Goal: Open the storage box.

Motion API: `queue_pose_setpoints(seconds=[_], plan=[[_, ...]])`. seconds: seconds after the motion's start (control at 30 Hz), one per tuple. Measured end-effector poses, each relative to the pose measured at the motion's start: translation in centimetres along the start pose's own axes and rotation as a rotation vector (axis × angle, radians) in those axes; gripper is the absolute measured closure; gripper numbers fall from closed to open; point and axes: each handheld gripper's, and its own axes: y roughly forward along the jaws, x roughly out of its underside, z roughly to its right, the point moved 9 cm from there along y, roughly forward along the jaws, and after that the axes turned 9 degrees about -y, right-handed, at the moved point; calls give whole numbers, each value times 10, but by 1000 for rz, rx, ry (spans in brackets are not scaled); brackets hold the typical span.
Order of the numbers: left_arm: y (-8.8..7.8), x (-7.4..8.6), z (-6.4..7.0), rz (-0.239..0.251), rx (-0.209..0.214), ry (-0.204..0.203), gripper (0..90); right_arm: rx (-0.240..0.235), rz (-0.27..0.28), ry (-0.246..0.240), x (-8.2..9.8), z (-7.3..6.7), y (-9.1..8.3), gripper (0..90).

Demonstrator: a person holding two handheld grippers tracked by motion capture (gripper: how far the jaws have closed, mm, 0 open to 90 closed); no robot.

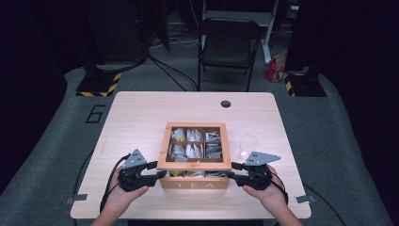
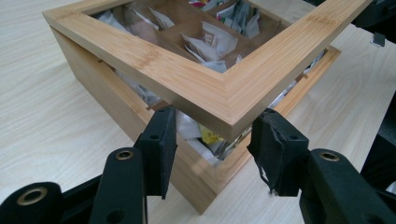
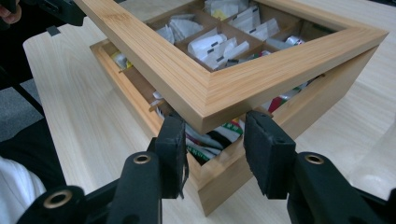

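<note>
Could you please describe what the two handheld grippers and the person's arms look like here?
Both the left gripper and the right gripper are matt black, each topped by a grey three-cornered plate and trailing black cables. Their two black jaws carry flat black pads with brass-coloured rivets at the pivots. The forearms appear bare, without sleeves or gloves.

Wood, paper and matt black plastic

The tea box (image 1: 194,181) is of pale bamboo-like wood, smooth and satin, its lid (image 2: 205,88) a wooden frame around a clear glossy pane; inside the box lie paper sachets (image 3: 217,46). Under the box, the table (image 1: 136,117) has a light matt wood-grain top. Beside the box, the left gripper (image 2: 212,149) has matt black plastic jaws with rough rubbery pads.
</note>
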Motion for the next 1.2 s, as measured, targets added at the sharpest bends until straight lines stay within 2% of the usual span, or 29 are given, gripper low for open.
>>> queue_pose_setpoints(seconds=[0.07,0.33,0.57,0.8,0.9,1.1,1.2], plan=[[-1,-4,-1,1,-5,-2,507,4,2,-5,-4,2,-1,584],[-5,-18,-3,-1,-43,32,490,8,-8,-1,-16,9,-3,577],[-11,-32,-3,26,-45,39,491,14,-5,20,-27,15,-8,562],[-17,-48,-3,39,-45,63,491,41,2,-20,-44,21,-14,560],[-18,-53,-4,41,-42,58,491,42,4,-15,-51,24,-16,558],[-20,-63,-4,48,-63,85,491,46,10,-1,-58,27,-18,556],[-21,-67,-4,47,-57,86,493,48,15,-7,-61,29,-19,556]])
